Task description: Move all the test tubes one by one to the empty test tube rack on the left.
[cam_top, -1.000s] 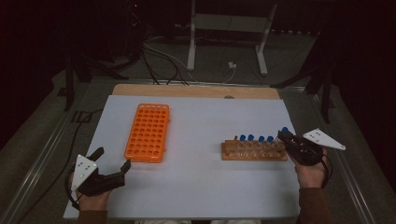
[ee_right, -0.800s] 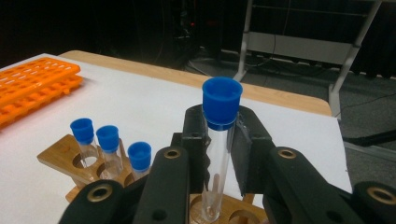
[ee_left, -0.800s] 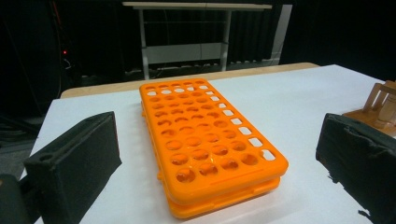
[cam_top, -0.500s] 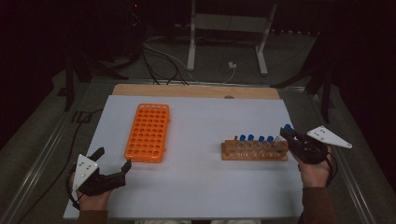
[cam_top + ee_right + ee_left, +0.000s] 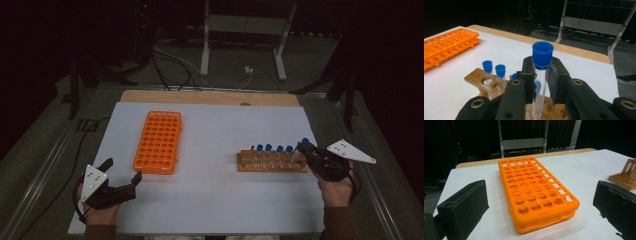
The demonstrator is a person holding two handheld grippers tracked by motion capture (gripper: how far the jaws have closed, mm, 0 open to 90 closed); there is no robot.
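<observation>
High view looks down; gripper views (low, close) share orange rack (image 5: pixel 537 192).

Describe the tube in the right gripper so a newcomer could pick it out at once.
Find the wooden rack on the white table's right half. At its right end, the right gripper is clamped on a clear blue-capped tube. Unlike the other blue-capped tubes standing free in the rack, it sits between black jaws.

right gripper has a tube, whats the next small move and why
Probably lift the tube straight up. The right gripper is shut on it just under the blue cap, but its bottom sits low among the wooden rack's holes, so it likely needs height before heading to the orange rack.
</observation>
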